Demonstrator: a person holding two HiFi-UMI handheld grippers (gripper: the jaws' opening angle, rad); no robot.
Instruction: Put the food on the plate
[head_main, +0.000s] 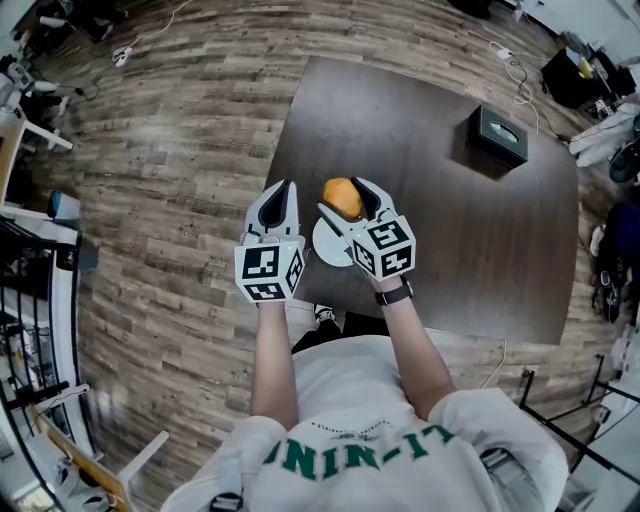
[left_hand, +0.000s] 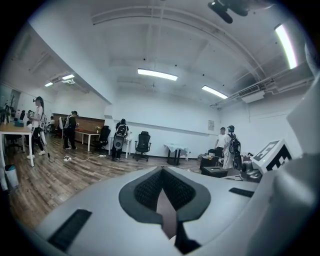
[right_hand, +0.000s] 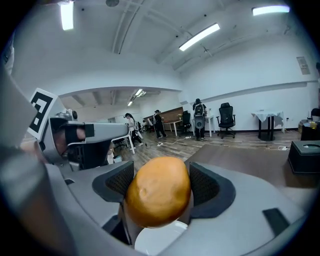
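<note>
— Start at the left. How does the left gripper (head_main: 284, 192) stand?

— Its two grey jaws are pressed together with nothing between them. In the left gripper view the dark ribbed pads (left_hand: 147, 190) meet along one seam. It hangs at the near left edge of the dark brown square table (head_main: 450, 230), just beside the left rim of the round white plate (head_main: 325, 248).

— And the food?

— The orange-brown rounded food (head_main: 341, 199) sits between the jaws of the right gripper (head_main: 347, 195), just right of the left gripper. In the right gripper view the jaws stand wide and pinch it, with a pad (right_hand: 204, 186) against each flank of the food (right_hand: 157, 192).

— Where is it relative to the plate?

— Over the plate's far part. The white plate (right_hand: 155, 243) shows right beneath it. I cannot tell whether they touch.

— Anything further right?

— A black rectangular box (head_main: 497, 135) lies on the table's far right part, well apart from both grippers.
</note>
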